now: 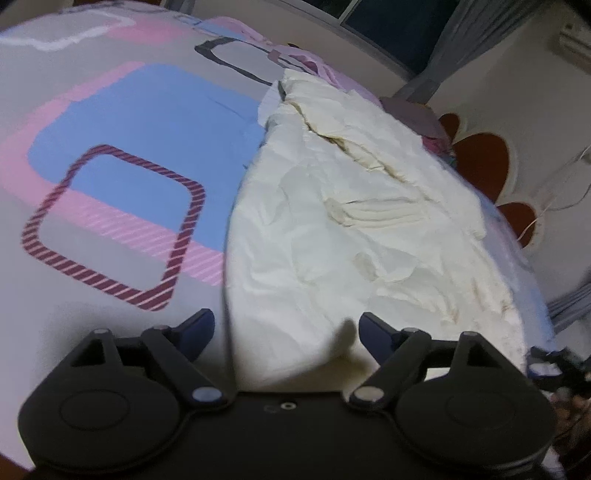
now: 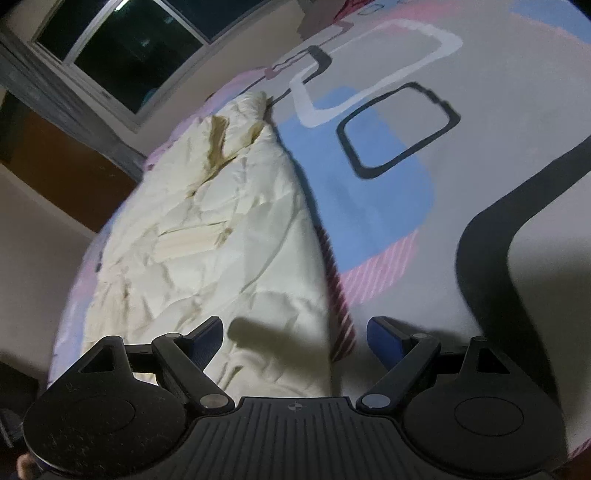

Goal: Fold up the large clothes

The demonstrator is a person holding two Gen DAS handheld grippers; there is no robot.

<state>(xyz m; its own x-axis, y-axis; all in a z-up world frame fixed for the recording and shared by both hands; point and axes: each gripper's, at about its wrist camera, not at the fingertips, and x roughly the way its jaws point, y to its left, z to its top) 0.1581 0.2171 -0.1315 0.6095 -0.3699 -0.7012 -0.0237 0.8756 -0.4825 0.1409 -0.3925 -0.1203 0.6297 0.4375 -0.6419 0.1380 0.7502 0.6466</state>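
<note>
In the left wrist view, the left gripper (image 1: 286, 328) stood with its jaws well apart, nothing clamped between them, its blue-tipped fingers (image 1: 199, 326) hanging over the near end of a cream garment (image 1: 351, 221). The garment lay crumpled and roughly folded lengthwise on a bedsheet (image 1: 110, 110), running from just ahead of the gripper away toward the far edge of the bed; its left border lay as a long curved line, and gathered pleats showed near its middle. The bedsheet was grey with pink and blue blocks and rounded square outlines, one of them in maroon stripes (image 1: 110, 229) just left of the garment. At the far right edge of this view part of the right gripper (image 1: 554, 365) showed, too small and blurred to tell how its jaws stood there. Beyond the bed were a cream wall with dark red petal shapes (image 1: 480, 158), a dark window (image 1: 391, 18) and a grey curtain (image 1: 461, 33). No brand, label or writing could be read here. In the right wrist view, the right gripper (image 2: 295, 343) also stood with jaws wide apart and nothing between the pads; its left finger (image 2: 207, 339) lay over the near end of the cream garment (image 2: 221, 221) and its right finger over bare bedsheet (image 2: 517, 110). The garment's straight edge ran beside the blue patch and crossed the maroon stripes (image 2: 340, 306). A dark window (image 2: 129, 48) sat at the upper left. No writing was legible.
</note>
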